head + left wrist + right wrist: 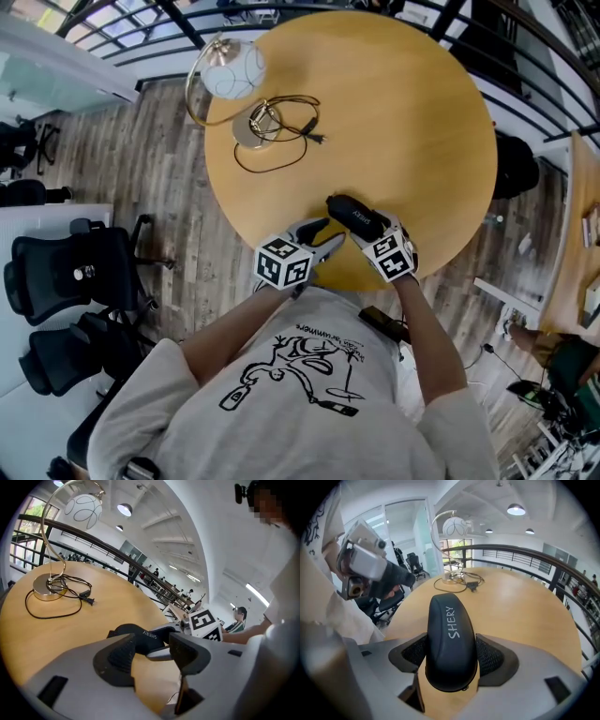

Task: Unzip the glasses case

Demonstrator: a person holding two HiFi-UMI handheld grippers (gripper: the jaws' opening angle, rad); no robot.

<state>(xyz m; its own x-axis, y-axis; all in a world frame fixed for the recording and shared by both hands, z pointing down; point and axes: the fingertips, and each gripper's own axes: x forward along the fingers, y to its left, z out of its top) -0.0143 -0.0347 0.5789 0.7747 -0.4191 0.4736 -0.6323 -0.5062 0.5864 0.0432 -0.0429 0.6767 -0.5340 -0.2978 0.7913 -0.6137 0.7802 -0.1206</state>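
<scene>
The black glasses case (349, 212) lettered "SHERY" lies near the front edge of the round wooden table (403, 122). My right gripper (373, 228) holds its near end. In the right gripper view both ribbed pads (491, 657) press the sides of the case (450, 630), so my right gripper (452, 656) is shut on it. My left gripper (325, 234) sits just left of the case and points at it. In the left gripper view my left gripper (152, 648) is open with only bare table in the gap, and the case (136, 632) lies just beyond the tips.
A gold arc lamp with a white globe (230, 70) stands at the table's far left, its black cable (281, 155) looped beside the base. Black office chairs (84, 272) stand on the floor to the left. A dark railing (525, 56) runs behind the table.
</scene>
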